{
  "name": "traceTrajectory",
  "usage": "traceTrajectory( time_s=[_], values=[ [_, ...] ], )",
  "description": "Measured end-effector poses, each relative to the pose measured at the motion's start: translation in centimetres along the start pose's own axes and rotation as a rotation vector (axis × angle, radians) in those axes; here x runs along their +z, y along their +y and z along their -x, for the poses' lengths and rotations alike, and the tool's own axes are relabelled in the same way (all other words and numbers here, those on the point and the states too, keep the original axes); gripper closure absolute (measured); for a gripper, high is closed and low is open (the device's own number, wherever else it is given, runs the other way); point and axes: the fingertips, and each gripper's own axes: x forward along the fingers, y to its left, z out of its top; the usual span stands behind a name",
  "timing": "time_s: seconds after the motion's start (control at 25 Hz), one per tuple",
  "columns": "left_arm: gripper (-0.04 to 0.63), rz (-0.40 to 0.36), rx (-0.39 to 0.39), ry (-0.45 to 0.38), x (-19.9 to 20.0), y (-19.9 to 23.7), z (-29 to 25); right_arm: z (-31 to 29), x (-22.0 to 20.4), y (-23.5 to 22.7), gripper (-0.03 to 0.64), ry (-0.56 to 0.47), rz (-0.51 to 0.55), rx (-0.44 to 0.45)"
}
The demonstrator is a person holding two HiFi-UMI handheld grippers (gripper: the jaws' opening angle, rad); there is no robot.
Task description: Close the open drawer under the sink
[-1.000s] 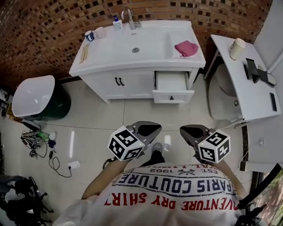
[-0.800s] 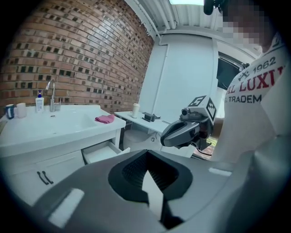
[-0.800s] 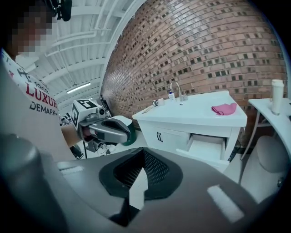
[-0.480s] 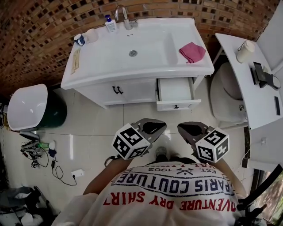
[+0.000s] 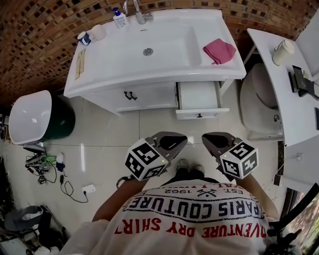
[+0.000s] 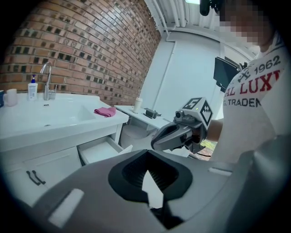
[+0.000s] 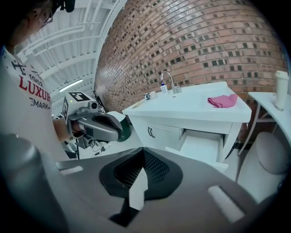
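Glossy white sink top (image 5: 114,55), shiny metal tap (image 5: 137,12), soft pink cloth (image 5: 219,51), rough matt brick wall (image 5: 40,30), glossy pale floor tiles (image 5: 109,139), smooth white drawer (image 5: 212,113), matt grey plastic left gripper (image 6: 146,154) and right gripper (image 7: 142,153).

Only legible print is on person's white shirt (image 5: 199,211).
- Head view, upside down: "1962", "EST.", "PARIS COUTURE" in black; "DRY SHIRT", "VENTURE DRY" in red, nearer camera.
- Left gripper view: "1962", "LUX", "TRADEN", cut off.
- Right gripper view: "LUXU", "MARK".

Pump bottle (image 5: 119,19) by faucet, far left: label too small to read.
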Motion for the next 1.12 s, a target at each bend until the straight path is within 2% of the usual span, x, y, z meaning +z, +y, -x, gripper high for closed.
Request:
traceTrajectory(
  time_s=[0.24,0.44,0.76,1.12],
  values=[
    [0.612,0.079,-0.018,0.026,-1.9,1.9,-1.8,-3.7,-5.3,-7.0,0.611,0.086,-0.098,-0.102],
    [0.612,0.146,-0.027,0.041,-4.1,4.3,-2.6,-7.2,-8.7,-11.8,0.611,0.157,-0.123,-0.192],
    [0.612,0.196,-0.032,0.065,-6.0,7.9,-3.7,-12.1,-13.9,-19.4,0.611,0.267,-0.199,-0.309],
    [0.612,0.232,-0.029,0.092,-7.5,9.9,-3.7,-15.6,-14.5,-23.6,0.611,0.24,-0.313,-0.381]
  ],
)
